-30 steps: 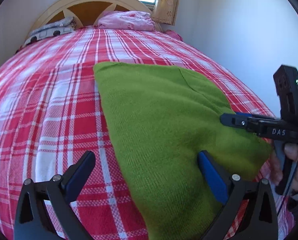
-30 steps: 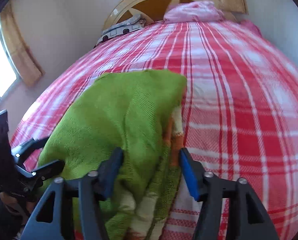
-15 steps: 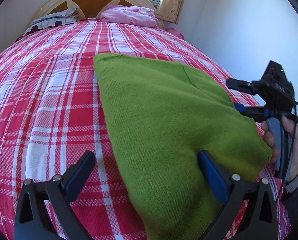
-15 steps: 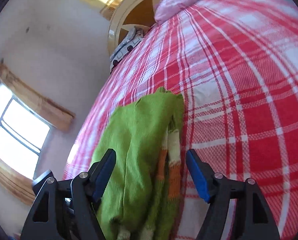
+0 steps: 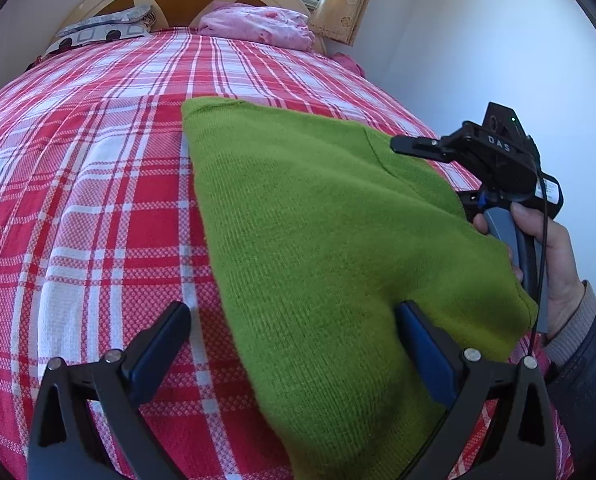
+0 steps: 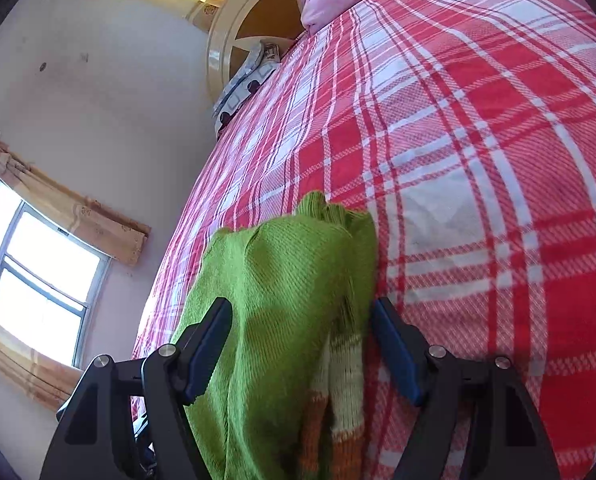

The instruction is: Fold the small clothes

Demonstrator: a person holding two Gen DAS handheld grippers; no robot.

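Observation:
A small green knit sweater (image 5: 318, 232) lies folded on the red plaid bed. My left gripper (image 5: 293, 344) is open, low over the sweater's near left edge, with its right finger on the knit. The right gripper (image 5: 498, 160) shows at the sweater's right side, held in a hand. In the right wrist view my right gripper (image 6: 302, 344) is open and tilted, its jaws straddling the green sweater (image 6: 281, 304) and a cream and orange striped sleeve (image 6: 338, 400).
The red and white plaid bedspread (image 5: 97, 200) covers the bed. A pink bundle (image 5: 257, 28) and a patterned pillow (image 5: 101, 30) lie by the wooden headboard. A white wall (image 5: 478, 40) runs close along the right side. A curtained window (image 6: 37, 288) is on the left.
The right gripper has rolled and lifted, so its view tilted towards the wall and window. The left gripper rose slightly. The sweater has stayed in place.

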